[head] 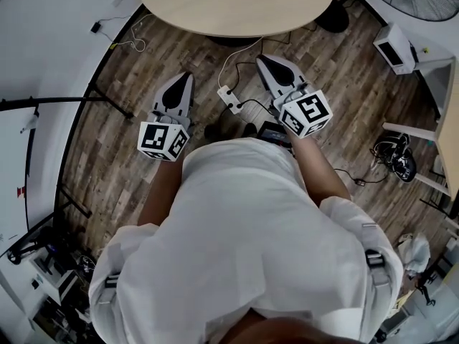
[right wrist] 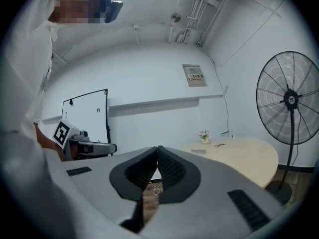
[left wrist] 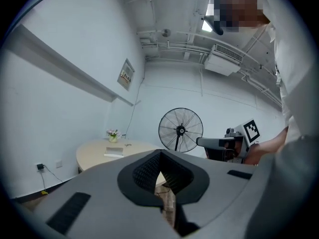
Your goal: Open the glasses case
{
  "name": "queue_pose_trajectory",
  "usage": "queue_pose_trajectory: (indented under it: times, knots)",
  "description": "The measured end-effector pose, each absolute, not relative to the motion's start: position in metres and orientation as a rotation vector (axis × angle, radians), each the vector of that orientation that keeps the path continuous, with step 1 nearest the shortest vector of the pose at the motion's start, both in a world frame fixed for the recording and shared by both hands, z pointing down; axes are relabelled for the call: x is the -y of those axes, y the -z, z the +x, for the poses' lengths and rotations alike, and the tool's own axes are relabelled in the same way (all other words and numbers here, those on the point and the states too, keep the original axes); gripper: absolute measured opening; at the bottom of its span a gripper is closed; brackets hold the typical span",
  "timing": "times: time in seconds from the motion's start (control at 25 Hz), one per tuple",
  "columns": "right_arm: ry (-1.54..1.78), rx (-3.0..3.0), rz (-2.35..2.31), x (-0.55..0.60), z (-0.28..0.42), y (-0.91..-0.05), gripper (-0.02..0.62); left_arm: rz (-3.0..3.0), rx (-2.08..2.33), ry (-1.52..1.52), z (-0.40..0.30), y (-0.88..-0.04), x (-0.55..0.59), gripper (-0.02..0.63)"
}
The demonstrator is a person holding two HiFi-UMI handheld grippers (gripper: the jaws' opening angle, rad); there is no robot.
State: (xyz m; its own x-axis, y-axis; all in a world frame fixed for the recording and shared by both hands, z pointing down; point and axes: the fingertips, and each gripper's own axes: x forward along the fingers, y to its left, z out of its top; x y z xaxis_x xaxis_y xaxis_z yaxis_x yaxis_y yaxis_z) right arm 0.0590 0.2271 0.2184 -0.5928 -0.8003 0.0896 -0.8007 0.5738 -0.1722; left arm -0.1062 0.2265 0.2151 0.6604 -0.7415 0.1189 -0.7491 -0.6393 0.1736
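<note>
Both grippers are held in the air over the wooden floor, short of the round beige table (head: pixel 237 6). My left gripper (head: pixel 187 77) is shut with nothing between its jaws, as the left gripper view (left wrist: pixel 160 154) also shows. My right gripper (head: pixel 260 59) is shut and empty too (right wrist: pixel 158 149). Far off on the table lies a flat pale object (left wrist: pixel 113 154), also visible in the right gripper view (right wrist: pixel 198 151); it may be the glasses case, but it is too small to tell. A small flower vase (left wrist: pixel 113 135) stands behind it. Neither gripper is near them.
A white power strip (head: pixel 229 99) with cables lies on the floor between the grippers. A standing fan (right wrist: pixel 289 99) is to the right of the table, and a white box (head: pixel 396 47) sits on the floor at the right. A whiteboard stand (head: pixel 43 106) is on the left.
</note>
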Motion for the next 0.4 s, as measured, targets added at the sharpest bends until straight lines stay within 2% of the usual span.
queue_pose_trajectory:
  times: [0.4]
  knots:
    - [-0.293, 2.766, 1.447, -0.22, 0.017, -0.211, 0.025, 2.679, 1.181, -0.052, -0.147, -0.211, -0.215, 0.012]
